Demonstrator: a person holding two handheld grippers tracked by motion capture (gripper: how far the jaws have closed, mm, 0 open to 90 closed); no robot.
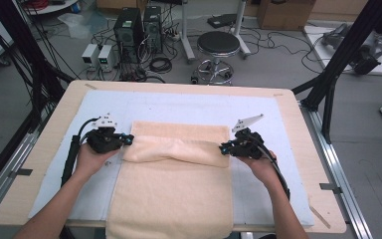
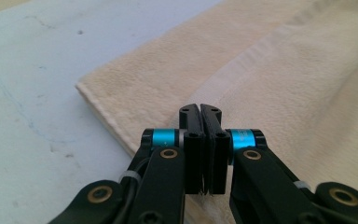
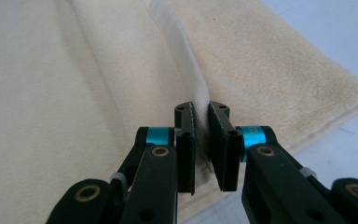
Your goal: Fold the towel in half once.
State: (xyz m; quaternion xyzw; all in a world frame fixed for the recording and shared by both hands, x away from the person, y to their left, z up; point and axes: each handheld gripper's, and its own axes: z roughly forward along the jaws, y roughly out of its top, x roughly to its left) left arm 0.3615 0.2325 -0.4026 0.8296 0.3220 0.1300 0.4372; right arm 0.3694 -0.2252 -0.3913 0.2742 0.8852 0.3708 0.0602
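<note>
On the table [image 1: 45, 149], over a pale blue mat [image 1: 104, 107], a cream towel [image 1: 171, 199] is lying lengthwise, its near end hanging over the table's front edge and its far end being folded back toward the person. The left gripper [image 1: 128, 140] is sitting at the fold's left end, the right gripper [image 1: 223, 148] at its right end, each held in a hand, with the folded strip stretching between them.

In the left gripper view, the left gripper [image 2: 200, 110] is pressing its jaws together with almost no gap; a thin edge of the towel [image 2: 279, 84] is lying in the seam between them, the towel's bulk spreading beyond and to the right of the tips. In the right gripper view, the right gripper [image 3: 201, 108] is pinching the towel [image 3: 51, 84]: a raised ridge of cloth is running straight into the narrow slot between its jaws, filling it, with towel lying on both sides of the fingers [image 3: 185, 140].
</note>
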